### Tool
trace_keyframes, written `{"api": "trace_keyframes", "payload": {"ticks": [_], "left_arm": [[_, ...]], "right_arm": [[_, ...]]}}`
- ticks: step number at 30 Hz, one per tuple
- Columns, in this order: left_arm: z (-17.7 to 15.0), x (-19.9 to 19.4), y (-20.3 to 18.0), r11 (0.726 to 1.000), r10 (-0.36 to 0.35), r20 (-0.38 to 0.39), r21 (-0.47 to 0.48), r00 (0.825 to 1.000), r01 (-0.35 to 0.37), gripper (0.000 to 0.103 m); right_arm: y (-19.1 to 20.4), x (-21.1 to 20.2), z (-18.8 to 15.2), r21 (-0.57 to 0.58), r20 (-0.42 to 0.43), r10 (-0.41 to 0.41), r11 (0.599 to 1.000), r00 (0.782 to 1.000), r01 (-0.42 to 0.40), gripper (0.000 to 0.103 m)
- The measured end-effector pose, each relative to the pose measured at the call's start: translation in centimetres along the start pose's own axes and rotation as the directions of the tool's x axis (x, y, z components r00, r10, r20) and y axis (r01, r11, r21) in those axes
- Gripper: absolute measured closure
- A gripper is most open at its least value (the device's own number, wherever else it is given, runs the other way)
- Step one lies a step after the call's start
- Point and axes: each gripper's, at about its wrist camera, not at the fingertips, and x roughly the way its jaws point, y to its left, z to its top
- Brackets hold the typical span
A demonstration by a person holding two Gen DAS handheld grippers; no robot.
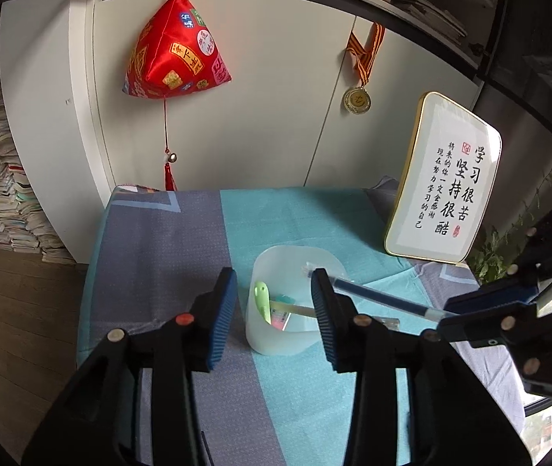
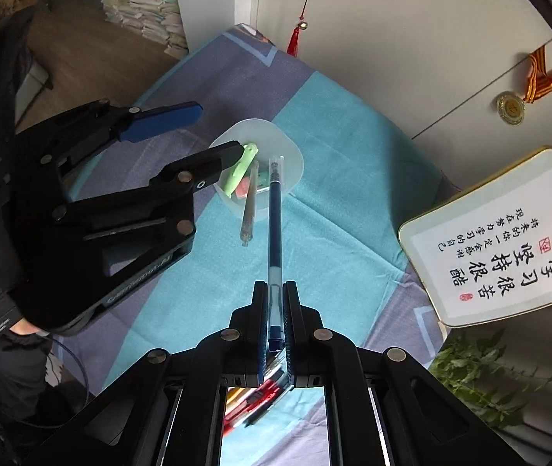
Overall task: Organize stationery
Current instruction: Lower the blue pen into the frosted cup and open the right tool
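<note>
A blue-and-grey cloth (image 2: 334, 178) covers the table. At frame left, the left gripper (image 2: 213, 132) stands released beside the translucent cup (image 2: 293, 155); at lower centre, the right gripper (image 2: 275, 291) clenches a blue pen (image 2: 274, 225) reaching over the cup.

The left wrist camera looks forward and slanting down along its fingers, close over the patterned cloth (image 1: 182, 233), toward the white wall. The right wrist camera looks more steeply down. Both share the translucent cup (image 1: 295, 303) (image 2: 287, 147) and, I think, the framed calligraphy (image 1: 446, 186) (image 2: 501, 240).
</note>
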Motion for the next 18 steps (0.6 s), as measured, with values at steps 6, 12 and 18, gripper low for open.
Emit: {"api": "trace_keyframes", "payload": {"ticks": [6, 12, 18], "left_arm": [[-0.2, -0.9, 1.2, 1.0, 0.008, 0.037, -0.026, 0.999, -0.007, 0.065], [-0.9, -1.7, 1.7, 0.999, 0.032, 0.059, -0.028, 0.998, -0.031, 0.065], [-1.8, -3.4, 1.1, 0.999, 0.047, 0.076, -0.013, 0.996, -0.046, 0.065]], "right_arm": [[0.2, 0.2, 1.8, 0.028, -0.012, 0.029, 0.999, 0.999, -0.029, 0.095], [-0.3, -0.2, 2.5, 0.099, 0.057, 0.026, 0.995, 0.998, -0.031, 0.095], [-1.2, -2.8, 1.1, 0.157, 0.183, 0.019, 0.986, 0.983, -0.048, 0.095]]}}
